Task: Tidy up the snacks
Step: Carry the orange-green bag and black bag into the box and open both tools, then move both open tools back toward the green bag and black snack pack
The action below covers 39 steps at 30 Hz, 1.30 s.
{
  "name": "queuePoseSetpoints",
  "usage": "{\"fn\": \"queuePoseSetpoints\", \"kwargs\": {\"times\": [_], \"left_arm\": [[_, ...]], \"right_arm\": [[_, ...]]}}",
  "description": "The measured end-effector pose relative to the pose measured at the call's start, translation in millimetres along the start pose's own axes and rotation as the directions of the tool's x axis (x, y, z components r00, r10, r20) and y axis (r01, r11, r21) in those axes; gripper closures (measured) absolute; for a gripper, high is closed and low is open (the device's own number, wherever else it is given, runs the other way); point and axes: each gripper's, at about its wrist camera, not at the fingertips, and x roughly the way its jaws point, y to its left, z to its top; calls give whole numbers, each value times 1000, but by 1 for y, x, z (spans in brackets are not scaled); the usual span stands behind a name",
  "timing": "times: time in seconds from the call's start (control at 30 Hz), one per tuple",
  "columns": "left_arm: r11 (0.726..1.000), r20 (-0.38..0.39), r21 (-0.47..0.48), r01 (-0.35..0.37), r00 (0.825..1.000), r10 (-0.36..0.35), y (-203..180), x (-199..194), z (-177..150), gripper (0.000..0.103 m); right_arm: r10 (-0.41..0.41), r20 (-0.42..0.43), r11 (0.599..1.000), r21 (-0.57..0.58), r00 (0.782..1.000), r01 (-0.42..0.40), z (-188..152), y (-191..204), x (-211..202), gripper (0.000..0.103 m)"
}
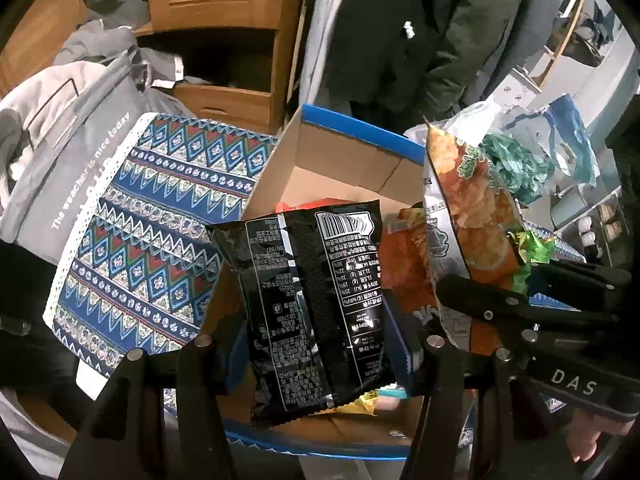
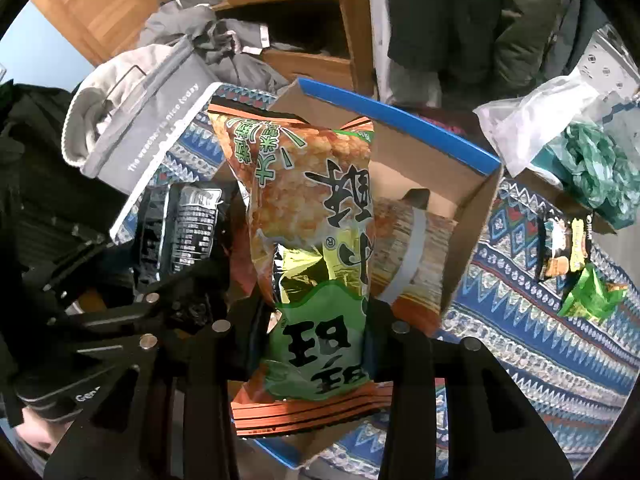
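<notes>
Patterned cloth (image 2: 540, 320) lies under the box (image 1: 352, 160). Each gripper pinches one puffy, light, probably slippery bag near its bottom: left gripper (image 1: 320, 344) the black bag (image 1: 312, 288), right gripper (image 2: 316, 332) the orange bag (image 2: 304, 208).

The open cardboard box (image 1: 348, 156) has bare floor toward its far wall; orange packets (image 1: 404, 272) crowd its near half. Its raised blue-edged flap (image 2: 400, 120) blocks the far side, while patterned table (image 1: 160, 216) lies clear to the left.

Black hand-held gripper (image 2: 318, 340) frames with silver screw heads, white "DAS" lettering.
</notes>
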Motion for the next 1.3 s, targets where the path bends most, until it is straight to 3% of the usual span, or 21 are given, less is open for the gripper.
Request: {"fn": "queuePoseSetpoints", "kwargs": {"times": [0.1,0.23,0.67,1.3], "left_arm": [[1000,3,0,-25,1000,25,1,-3,1,43],[997,23,16,-75,997,75,1,-9,2,31],[999,46,32,-5,999,4,-21,-22,3,29],[977,55,205,56,996,-69,-106,-28,-3,26]], "right_arm": [[-1,3,1000,1,1000,1,0,2,-1,60],[5,24,1000,17,1000,-6,2,0,-8,49],[-49,92,999,3,995,49,-5,-13,-41,42],[-132,135,988,98,982,119,-44,-86,-83,39]]}}
